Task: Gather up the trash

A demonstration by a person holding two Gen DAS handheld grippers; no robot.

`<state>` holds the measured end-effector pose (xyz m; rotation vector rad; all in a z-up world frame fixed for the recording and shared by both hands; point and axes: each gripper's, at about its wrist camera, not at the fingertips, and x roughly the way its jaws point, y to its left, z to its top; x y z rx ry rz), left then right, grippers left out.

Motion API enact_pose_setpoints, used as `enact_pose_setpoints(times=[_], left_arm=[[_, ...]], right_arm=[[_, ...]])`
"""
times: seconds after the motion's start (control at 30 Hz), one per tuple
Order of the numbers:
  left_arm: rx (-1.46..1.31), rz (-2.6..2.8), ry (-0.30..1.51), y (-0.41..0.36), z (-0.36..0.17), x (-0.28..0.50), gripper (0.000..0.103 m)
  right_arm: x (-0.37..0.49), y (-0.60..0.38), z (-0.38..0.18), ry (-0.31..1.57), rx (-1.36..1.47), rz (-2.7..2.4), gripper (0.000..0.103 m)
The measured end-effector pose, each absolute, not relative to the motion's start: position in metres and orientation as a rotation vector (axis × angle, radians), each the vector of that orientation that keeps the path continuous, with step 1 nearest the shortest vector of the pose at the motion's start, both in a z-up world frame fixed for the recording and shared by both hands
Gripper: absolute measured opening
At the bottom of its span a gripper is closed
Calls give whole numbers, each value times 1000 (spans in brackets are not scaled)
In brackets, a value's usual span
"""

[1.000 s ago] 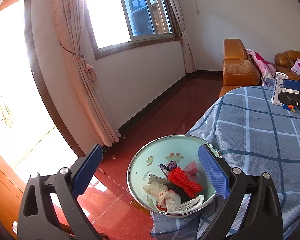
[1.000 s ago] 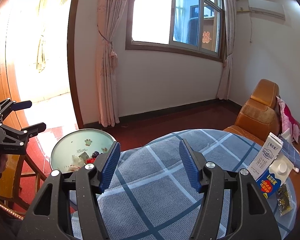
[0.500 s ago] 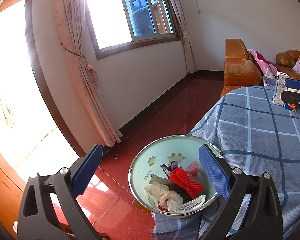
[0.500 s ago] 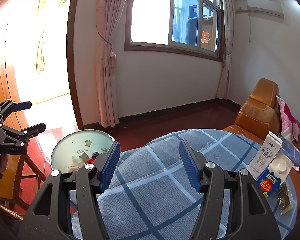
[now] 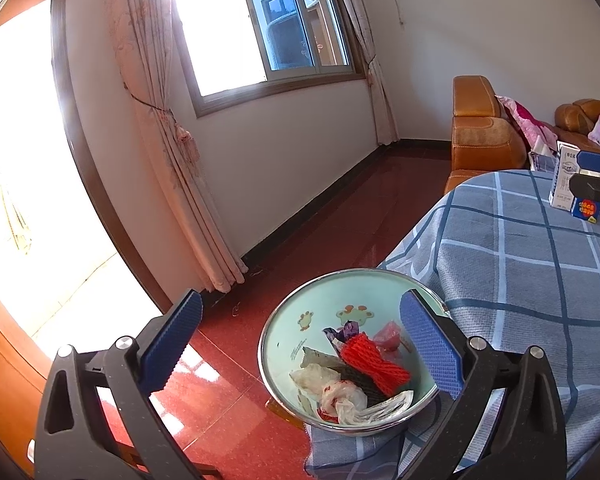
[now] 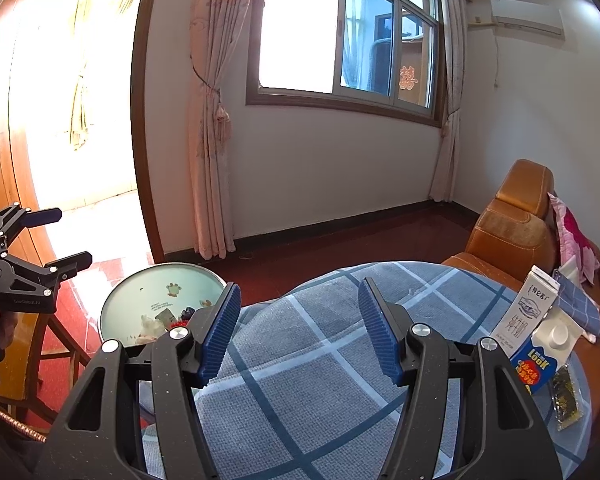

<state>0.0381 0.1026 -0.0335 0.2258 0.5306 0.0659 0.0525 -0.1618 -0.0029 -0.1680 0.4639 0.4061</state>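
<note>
collection step in hand, by judgement: the bowl (image 5: 380, 280) at the near edge of the table (image 5: 540, 280) already holds trash (image 5: 352, 372) — a red net, crumpled plastic, wrappers — while more items stand uncollected.

left gripper (image 5: 300, 344): you hold its jaws spread wide, with nothing between the pads. the bowl sits just ahead of the jaws, its rim beside the right-hand pad; whether pad and rim touch cannot be told. the left-hand pad hangs over bare floor.

right gripper (image 6: 298, 332): you hold its jaws roughly half open and empty, over bare checked cloth. the remaining items lie well off to the right of the jaws: a tall white carton (image 6: 528, 308), a blue carton (image 6: 540, 356) leaning just beside it, and a small dark packet (image 6: 566, 396) next to that.

next move, by judgement: swing the right gripper rightward toward one carton, square the pads to its flat sides, and close gently, since thin card may crush. then carry it across to the bowl. keep the left gripper clear of the rim, as the bowl overhangs the table edge and could tip.
</note>
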Motion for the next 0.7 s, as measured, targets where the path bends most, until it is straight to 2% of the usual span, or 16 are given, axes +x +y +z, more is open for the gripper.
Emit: enact_pose_setpoints(times=[0.7], left_arm=[[224,66,583,100,-43,44,97]], right_arm=[[52,-163,0,458,-179,395,61]])
